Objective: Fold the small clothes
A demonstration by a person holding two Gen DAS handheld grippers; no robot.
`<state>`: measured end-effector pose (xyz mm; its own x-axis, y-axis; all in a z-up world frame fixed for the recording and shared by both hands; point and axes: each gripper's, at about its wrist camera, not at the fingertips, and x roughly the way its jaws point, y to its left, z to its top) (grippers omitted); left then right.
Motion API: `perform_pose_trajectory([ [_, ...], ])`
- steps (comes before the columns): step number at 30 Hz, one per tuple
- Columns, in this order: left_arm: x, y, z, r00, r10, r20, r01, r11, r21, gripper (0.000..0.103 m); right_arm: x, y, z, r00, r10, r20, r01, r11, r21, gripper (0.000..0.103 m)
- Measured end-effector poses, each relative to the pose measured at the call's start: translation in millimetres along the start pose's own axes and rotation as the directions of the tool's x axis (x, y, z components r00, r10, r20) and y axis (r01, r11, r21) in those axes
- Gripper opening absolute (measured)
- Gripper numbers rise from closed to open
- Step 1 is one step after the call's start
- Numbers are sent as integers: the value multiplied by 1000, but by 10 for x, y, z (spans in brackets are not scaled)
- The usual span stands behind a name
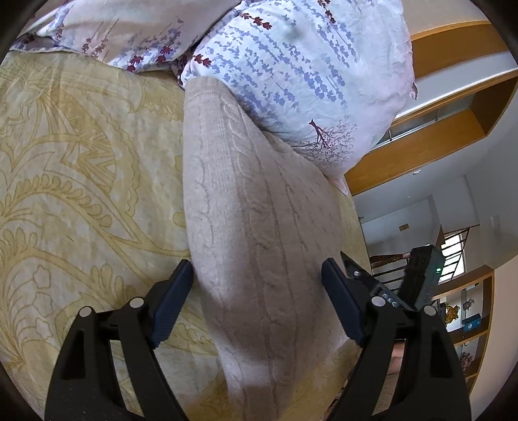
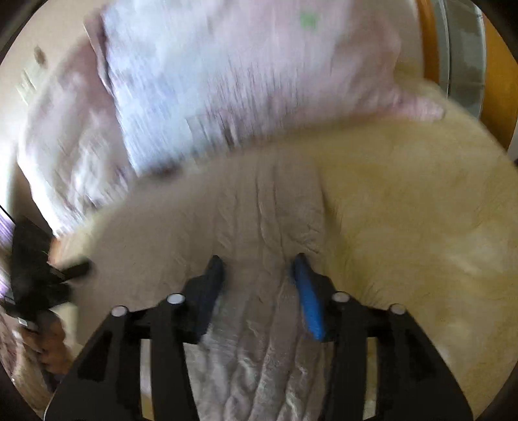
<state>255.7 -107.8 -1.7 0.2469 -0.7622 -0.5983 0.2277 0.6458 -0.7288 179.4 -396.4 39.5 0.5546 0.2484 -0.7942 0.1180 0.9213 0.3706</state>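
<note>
Bed (image 1: pixel 81 168) covered with a yellow-cream patterned blanket; no bins or baskets in sight. Only containers: wooden shelves (image 1: pixel 469 311) at far right of the left wrist view, holding small items too tiny to name.

Beige cable-knit garment (image 1: pixel 259 226) lies on the bed as a long band, running from between the left tool's fingers up to the floral pillow (image 1: pixel 291 71); its far end touches and tucks under the pillow's lower edge. A second floral pillow or duvet (image 1: pixel 106 29) lies to the left of that one, at the top of the bed.

Left tool (image 1: pixel 255 281): spread wide, fingers either side of the garment, apparently not clamping it. Left finger just beside the garment's left edge, right finger at its right edge.

Right tool (image 2: pixel 259 278): narrower gap, knit (image 2: pixel 259 340) bunched between the blue pads (image 2: pixel 307 301); looks pinched on the fabric, though the picture is motion-blurred. Other tool shows as a dark blur at the left edge (image 2: pixel 35 275).

Edges: bed's right edge runs close beside the garment in the left view, floor and room beyond it. Open blanket to the left of the garment, wide and bare. In the right view, bare blanket (image 2: pixel 421 210) to the right; pillow (image 2: pixel 226 81) close ahead.
</note>
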Motion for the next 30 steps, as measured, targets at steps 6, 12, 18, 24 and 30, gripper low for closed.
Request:
perform_pose_trajectory([
  [6,-36,4,35,1000,-14,9,14,1000,0,81,-240,-375,125,991,113,65,-124,973,193,72],
  [12,-1,57,62,999,-39,-1,39,999,-34,81,-50,-585,134,980,199,-16,-184,931,316,72],
  [18,29,46,80,999,-41,-2,41,999,-32,80,74,-543,151,959,281,-36,-254,911,325,72],
  [24,39,34,81,999,-32,8,32,999,-32,75,156,-388,162,948,314,-54,-289,918,273,68],
  [30,43,44,88,999,-36,19,37,998,-46,69,208,-374,114,932,356,-74,-325,906,271,50],
])
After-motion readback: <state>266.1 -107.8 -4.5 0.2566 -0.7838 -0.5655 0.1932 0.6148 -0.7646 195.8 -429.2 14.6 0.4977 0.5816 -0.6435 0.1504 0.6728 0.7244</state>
